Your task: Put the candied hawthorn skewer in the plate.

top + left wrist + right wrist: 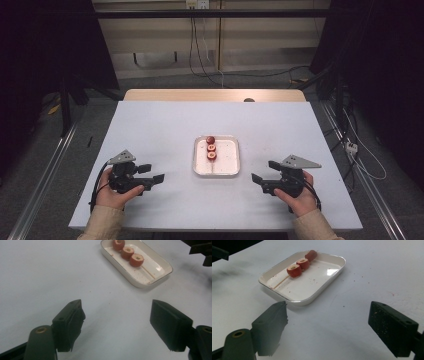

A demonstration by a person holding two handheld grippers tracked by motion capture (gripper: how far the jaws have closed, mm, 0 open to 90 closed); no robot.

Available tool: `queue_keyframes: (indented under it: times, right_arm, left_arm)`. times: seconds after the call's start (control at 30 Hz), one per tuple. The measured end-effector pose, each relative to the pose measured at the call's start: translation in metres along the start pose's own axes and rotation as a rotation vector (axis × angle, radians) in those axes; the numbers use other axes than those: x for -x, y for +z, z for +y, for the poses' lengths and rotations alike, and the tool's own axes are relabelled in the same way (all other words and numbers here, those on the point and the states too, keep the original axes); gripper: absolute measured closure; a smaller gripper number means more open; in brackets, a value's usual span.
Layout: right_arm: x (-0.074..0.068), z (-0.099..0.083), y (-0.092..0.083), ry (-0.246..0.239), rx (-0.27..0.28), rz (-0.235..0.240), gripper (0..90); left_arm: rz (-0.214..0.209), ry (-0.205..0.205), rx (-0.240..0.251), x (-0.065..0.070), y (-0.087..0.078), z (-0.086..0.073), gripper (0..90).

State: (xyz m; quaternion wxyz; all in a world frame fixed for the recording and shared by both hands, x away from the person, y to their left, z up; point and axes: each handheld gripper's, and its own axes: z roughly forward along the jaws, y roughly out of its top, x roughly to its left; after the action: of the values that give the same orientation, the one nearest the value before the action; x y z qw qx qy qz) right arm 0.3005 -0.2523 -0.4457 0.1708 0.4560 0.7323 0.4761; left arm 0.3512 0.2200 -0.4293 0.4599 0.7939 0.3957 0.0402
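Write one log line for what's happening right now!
left gripper: open, empty | right gripper: open, empty | wooden skewer with three red fruit slices: lying in white rectangular tray | tray: between grippers, untouched

Between you and the shallow white rectangular tray [230,169] the white tabletop [165,120] lies bare, so either hand can approach it across open surface. The tray's low raised rim is the only edge in your way. Inside it, the wooden skewer with three red fruit slices [211,148] lies along the left half; the right half of the tray floor is free. Bare tabletop also lies to the tray's left, right and far side.
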Motion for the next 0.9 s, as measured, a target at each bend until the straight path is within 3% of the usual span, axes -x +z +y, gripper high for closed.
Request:
queue_keyframes:
  times: [0.23,0.5,0.9]
  right_arm:
    - [0.006,-0.004,-0.008,0.014,0.01,-0.011,15.3]
    - [0.012,-0.01,-0.016,0.028,0.011,-0.022,15.3]
    - [0.018,-0.017,-0.026,0.028,0.015,-0.034,15.3]
  left_arm:
    - [0.022,0.002,-0.003,-0.004,-0.004,-0.006,22.1]
    - [0.027,-0.003,0.026,-0.006,-0.008,-0.01,18.7]
    - [0.04,0.01,0.014,-0.009,-0.008,-0.012,16.2]
